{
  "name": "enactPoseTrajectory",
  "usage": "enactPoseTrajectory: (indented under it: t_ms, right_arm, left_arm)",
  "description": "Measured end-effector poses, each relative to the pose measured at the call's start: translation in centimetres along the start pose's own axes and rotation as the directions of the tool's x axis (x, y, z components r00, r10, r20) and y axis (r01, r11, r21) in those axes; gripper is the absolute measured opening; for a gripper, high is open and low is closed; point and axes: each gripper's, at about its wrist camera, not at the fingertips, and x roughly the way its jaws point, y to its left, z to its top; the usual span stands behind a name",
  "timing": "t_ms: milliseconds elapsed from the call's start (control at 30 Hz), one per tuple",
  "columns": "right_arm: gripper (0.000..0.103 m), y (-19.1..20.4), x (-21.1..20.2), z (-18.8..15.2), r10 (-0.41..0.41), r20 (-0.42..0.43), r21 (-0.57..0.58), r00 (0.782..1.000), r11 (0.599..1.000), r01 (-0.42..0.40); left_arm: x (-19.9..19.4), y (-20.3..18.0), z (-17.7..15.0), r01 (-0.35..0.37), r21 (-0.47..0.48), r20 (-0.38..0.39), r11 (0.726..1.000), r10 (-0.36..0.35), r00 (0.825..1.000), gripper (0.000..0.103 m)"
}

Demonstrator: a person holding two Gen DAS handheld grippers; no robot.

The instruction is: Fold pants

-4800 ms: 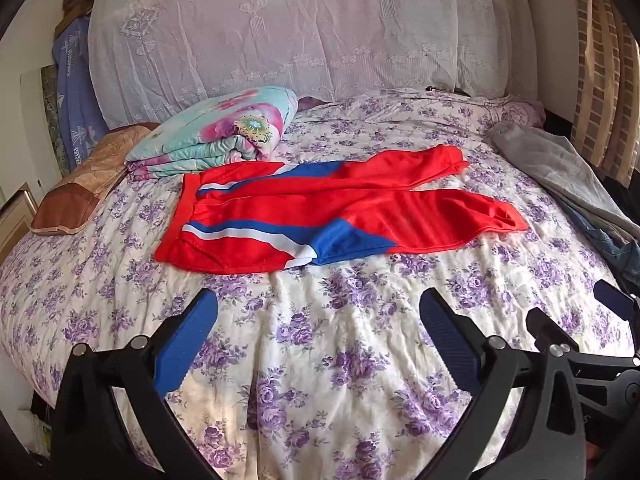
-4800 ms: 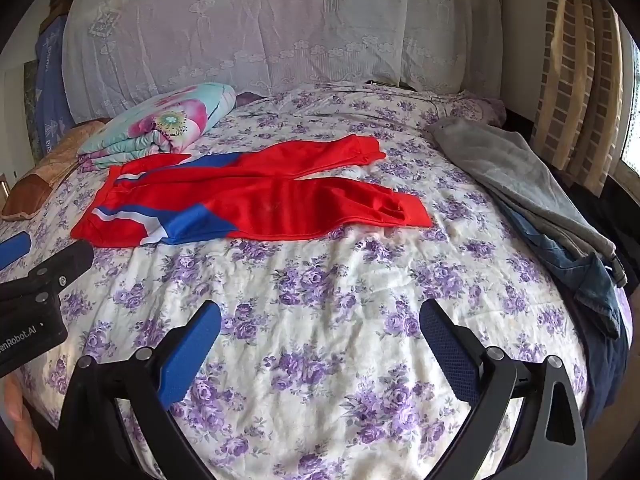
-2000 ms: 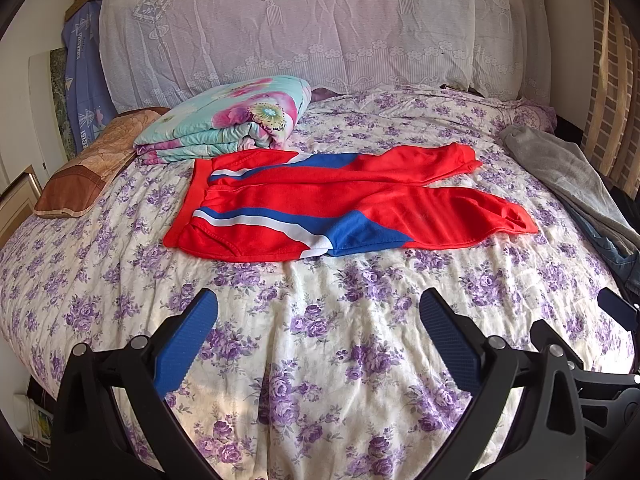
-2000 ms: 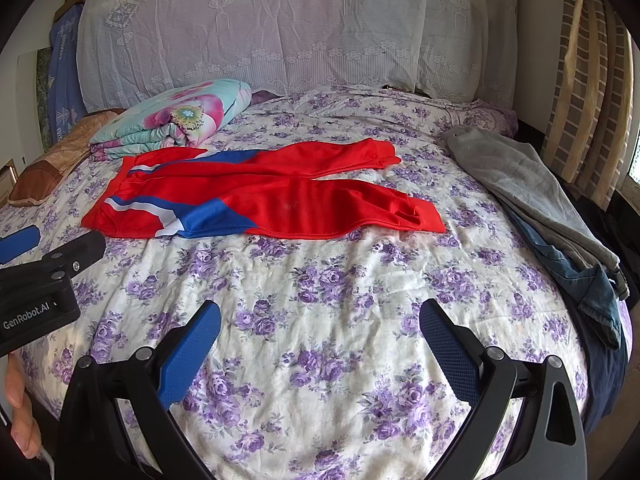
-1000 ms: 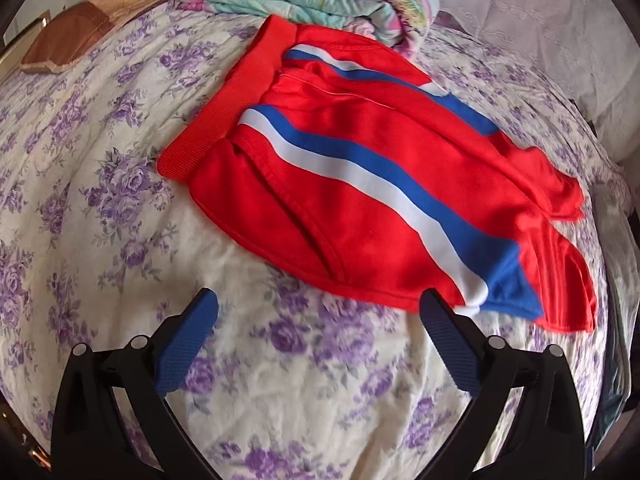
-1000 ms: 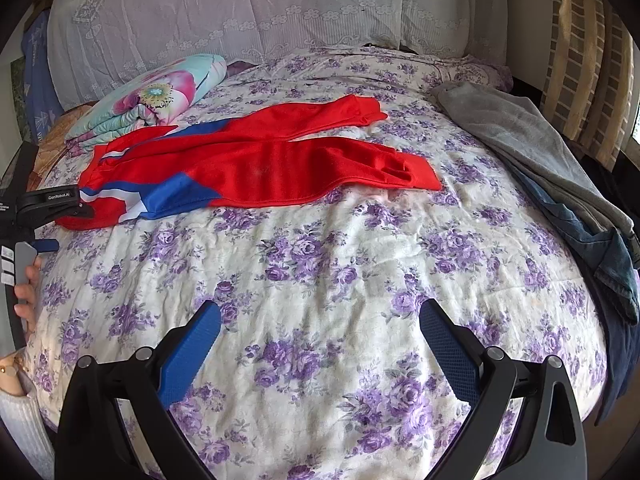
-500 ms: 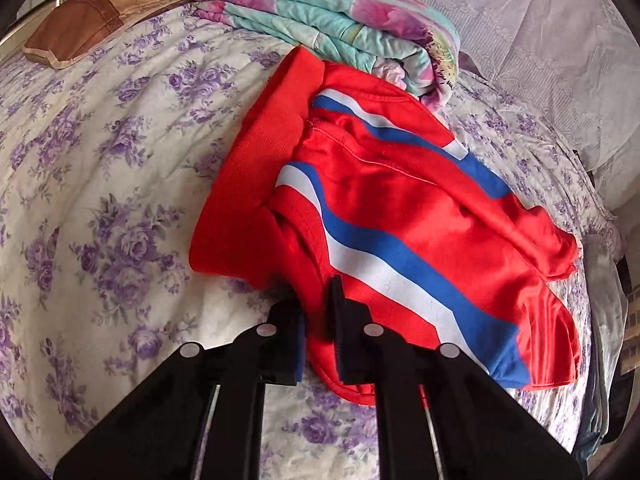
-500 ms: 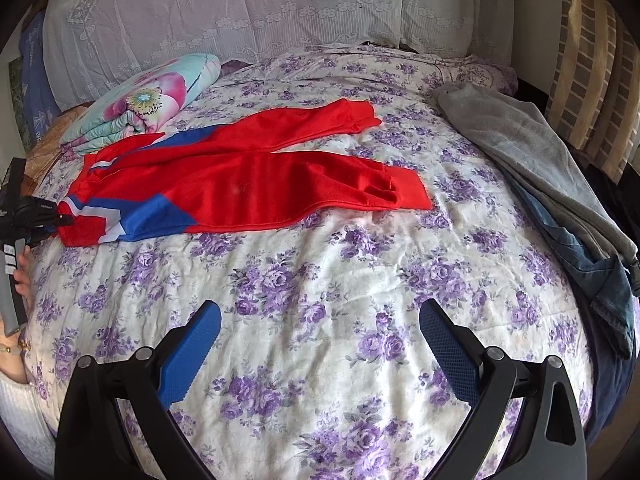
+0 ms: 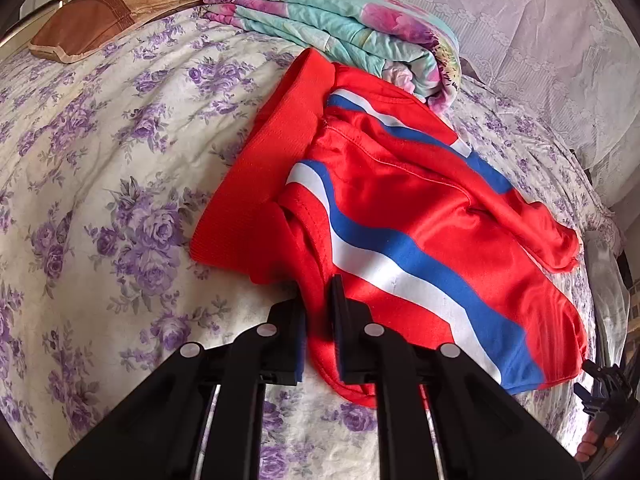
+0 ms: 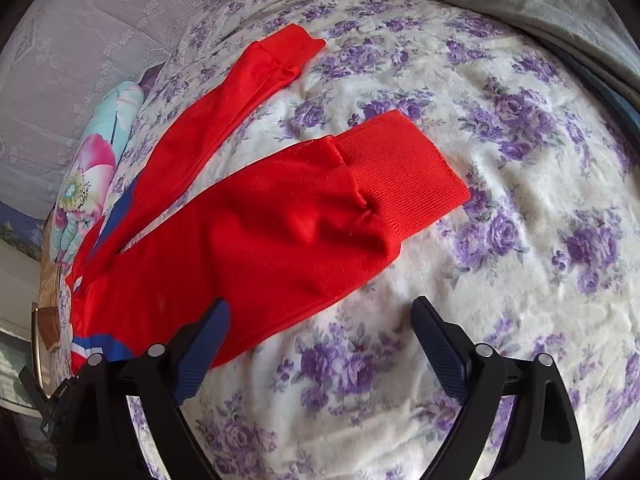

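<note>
A: Pants (image 9: 400, 216) status? Left gripper (image 9: 319, 320)?
B: Clamped on fabric near the waistband, at the bed's (image 9: 100, 152) near edge.
A: Right gripper (image 10: 320, 344)?
B: Spread wide, holding nothing, left finger (image 10: 202, 354) seemingly over the near leg, cuff just beyond.
A: Neighbours?
B: Folded quilt (image 9: 332, 20) touching waistband.

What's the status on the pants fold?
Left gripper shut on red pants near waistband. Right gripper open beside near leg cuff. Nothing blocking.

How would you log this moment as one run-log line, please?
left gripper: shut on red track pants at waist edge | right gripper: open, over near leg's lower end, not gripping | pants flat on floral bedspread
</note>
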Motion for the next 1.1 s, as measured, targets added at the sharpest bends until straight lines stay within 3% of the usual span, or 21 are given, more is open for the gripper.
enactPoseTrajectory:
  t_ms: [67,100,200,300,467,567,600,633,667,700,767,800,867,933,1000,1100]
  right_arm:
    - [0.043,-0.5,0.3,0.7,0.005,0.099,0.033,0.995,0.999,-0.009]
    - [0.004,-0.8,0.8,1.2,0.031,0.105,0.040,0.994,0.999,-0.035]
    - [0.004,-2.4,1.4,1.6,0.123,0.098,0.149,0.988,0.979,-0.137]
    - [0.004,-1.7,-1.8,0.8,0.109,0.143,0.092,0.984,0.988,-0.123]
    - [0.004,-1.9,-6.5,-2.8,0.102,0.127,0.002,0.987,0.995,-0.103]
    - [0.005,-3.5,-6.5,-5.0,0.072,0.085,-0.005,0.994,0.997,-0.072]
    - [0.010,-4.2,-5.7,-5.7,0.047,0.059,-0.009,0.997,0.999,-0.047]
    - [0.017,-4.5,-4.5,-5.9,0.007,0.027,-0.018,1.000,1.000,-0.007]
    - [0.018,-4.7,-3.5,-6.1,-0.005,0.003,-0.025,1.000,1.000,0.005]
    - [0.021,-4.6,-3.6,-6.1,0.004,0.026,-0.034,1.000,0.999,-0.003]
    - [0.041,-4.2,-4.5,-6.2,-0.030,0.007,-0.070,1.000,0.997,0.030]
    - [0.056,-4.1,-5.4,-6.3,-0.050,0.021,-0.084,0.999,0.995,0.052]
    - [0.062,-3.8,-8.1,-6.4,-0.147,0.109,-0.118,0.983,0.980,0.160]
    - [0.070,-3.3,-10.5,-5.4,-0.211,0.186,-0.138,0.960,0.961,0.238]
    - [0.073,-2.4,-11.8,-3.1,-0.164,0.216,-0.148,0.963,0.969,0.198]
    - [0.075,-0.1,-10.7,2.0,0.003,0.166,-0.194,0.986,0.980,0.030]
  left_arm:
    - [0.2,0.0,0.0,-0.003,-0.001,-0.005,1.000,0.003,1.000,0.010]
    - [0.3,-0.1,0.0,-0.009,0.001,-0.006,1.000,0.009,1.000,0.010]
    - [0.1,-0.3,0.1,-0.024,0.006,0.002,1.000,0.024,1.000,0.010]
    - [-1.8,-0.4,-0.5,-0.047,0.032,0.040,0.998,0.046,0.998,0.009]
    - [-5.3,1.0,-2.9,-0.017,0.048,0.033,0.999,0.015,0.999,0.008]
    - [-5.7,1.7,-4.5,-0.036,0.067,0.019,0.997,0.035,0.999,0.009]
    - [-5.1,1.6,-4.7,-0.054,0.079,0.007,0.995,0.054,0.999,0.009]
    - [-4.2,1.6,-4.8,-0.073,0.083,-0.017,0.994,0.074,0.997,0.014]
    - [-3.9,1.7,-5.0,-0.083,0.084,-0.030,0.993,0.086,0.996,0.017]
    - [-4.3,1.6,-5.1,-0.092,0.089,-0.023,0.992,0.095,0.995,0.020]
    - [-6.1,1.2,-5.4,-0.121,0.129,0.007,0.984,0.121,0.993,0.061]
    - [-7.5,1.2,-5.6,-0.141,0.144,0.047,0.979,0.135,0.990,0.068]
    - [-10.4,1.5,-5.7,-0.190,0.160,0.122,0.969,0.171,0.978,0.070]
    - [-12.7,1.8,-4.8,-0.190,0.145,0.170,0.971,0.165,0.972,0.070]
    - [-13.6,0.9,-2.7,-0.153,0.166,0.197,0.974,0.119,0.973,0.072]
    - [-11.8,-1.9,2.4,-0.139,0.227,0.198,0.964,0.094,0.976,0.075]
